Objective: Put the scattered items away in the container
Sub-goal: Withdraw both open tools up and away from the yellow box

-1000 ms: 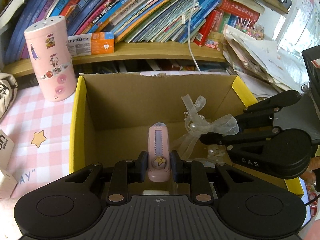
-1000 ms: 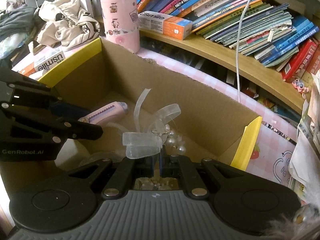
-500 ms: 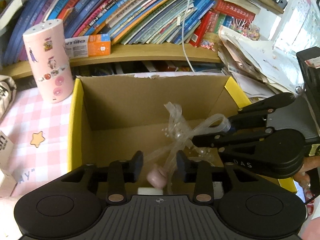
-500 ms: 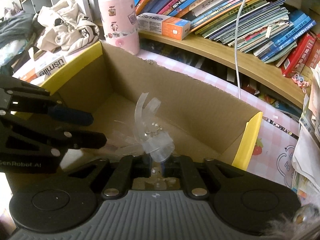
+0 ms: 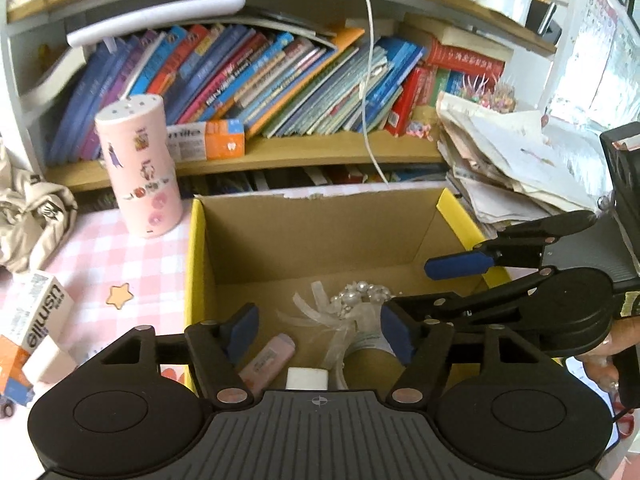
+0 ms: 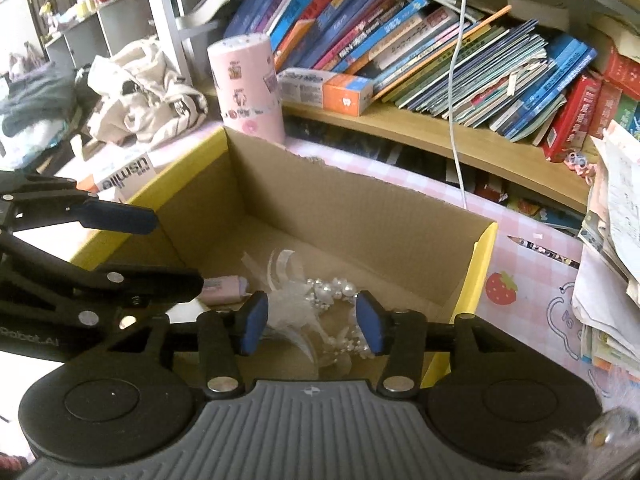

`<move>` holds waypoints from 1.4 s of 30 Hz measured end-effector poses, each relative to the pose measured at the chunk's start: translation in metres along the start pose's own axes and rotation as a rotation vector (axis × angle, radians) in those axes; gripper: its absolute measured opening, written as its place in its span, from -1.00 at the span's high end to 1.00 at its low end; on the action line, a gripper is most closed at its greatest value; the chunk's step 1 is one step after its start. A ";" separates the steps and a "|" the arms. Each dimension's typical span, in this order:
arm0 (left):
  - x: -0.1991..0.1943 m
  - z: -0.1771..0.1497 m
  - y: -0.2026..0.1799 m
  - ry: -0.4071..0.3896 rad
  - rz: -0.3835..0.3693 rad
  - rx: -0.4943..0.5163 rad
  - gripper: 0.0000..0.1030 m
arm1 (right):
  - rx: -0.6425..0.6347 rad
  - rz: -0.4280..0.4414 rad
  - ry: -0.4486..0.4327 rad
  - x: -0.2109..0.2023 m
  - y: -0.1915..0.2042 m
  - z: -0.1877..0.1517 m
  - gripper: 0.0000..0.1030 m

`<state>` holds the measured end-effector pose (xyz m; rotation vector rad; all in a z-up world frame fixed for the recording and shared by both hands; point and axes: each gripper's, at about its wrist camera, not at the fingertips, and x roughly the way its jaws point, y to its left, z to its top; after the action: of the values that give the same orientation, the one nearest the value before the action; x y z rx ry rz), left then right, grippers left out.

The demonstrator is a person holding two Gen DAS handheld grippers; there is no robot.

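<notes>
The cardboard box [image 5: 320, 236] with yellow rims stands open on the pink checked cloth. On its floor lie a pink case [image 5: 266, 360], a white ribbon-and-pearl piece [image 5: 352, 308] and a small white block [image 5: 307, 378]. My left gripper [image 5: 318, 332] hangs over the box's near part with its jaws opening; nothing touches its pads and the case lies below them. My right gripper [image 6: 311, 326] is also opening above the ribbon-and-pearl piece [image 6: 320, 300], apart from it. The right gripper [image 5: 432, 288] reaches in from the right, the left gripper [image 6: 160, 248] from the left.
A pink cylinder [image 5: 140, 168] stands beside the box's far left corner. A toothpaste carton [image 5: 36, 320] lies on the cloth at left, and another [image 5: 206, 140] is on the bookshelf. Loose papers [image 5: 520, 168] pile up at right. A white cable [image 5: 370, 80] hangs behind the box.
Both grippers have gone from shut to open and risen. The pink case left the left jaws and the ribbon piece left the right jaws; both now lie on the box floor.
</notes>
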<state>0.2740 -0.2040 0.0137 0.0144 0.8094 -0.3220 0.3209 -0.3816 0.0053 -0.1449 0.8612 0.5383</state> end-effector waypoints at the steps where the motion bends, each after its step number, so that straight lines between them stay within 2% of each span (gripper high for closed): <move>1: -0.004 -0.001 -0.001 -0.006 0.002 -0.001 -0.35 | 0.000 0.001 -0.005 -0.003 0.002 -0.001 0.08; 10: -0.034 -0.013 -0.008 -0.056 0.018 -0.019 -0.35 | 0.006 -0.009 -0.052 -0.031 0.015 -0.014 0.07; 21: -0.071 -0.033 -0.004 -0.112 -0.027 -0.032 -0.36 | 0.049 -0.048 -0.124 -0.067 0.042 -0.034 0.05; 32: -0.107 -0.072 0.027 -0.120 -0.050 -0.027 -0.37 | 0.111 -0.131 -0.185 -0.085 0.091 -0.051 0.04; 34: -0.114 -0.079 0.035 -0.120 -0.041 -0.031 -0.50 | 0.140 -0.144 -0.195 -0.087 0.101 -0.055 0.03; 36: -0.121 -0.087 0.042 -0.126 -0.033 -0.038 -0.57 | 0.178 -0.153 -0.202 -0.089 0.111 -0.061 -0.02; 42: -0.137 -0.108 0.060 -0.118 -0.049 -0.034 -0.58 | 0.248 -0.210 -0.211 -0.094 0.143 -0.084 -0.17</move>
<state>0.1258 -0.0945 0.0301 -0.0559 0.6988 -0.3523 0.1416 -0.3240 0.0341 0.0474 0.6905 0.2415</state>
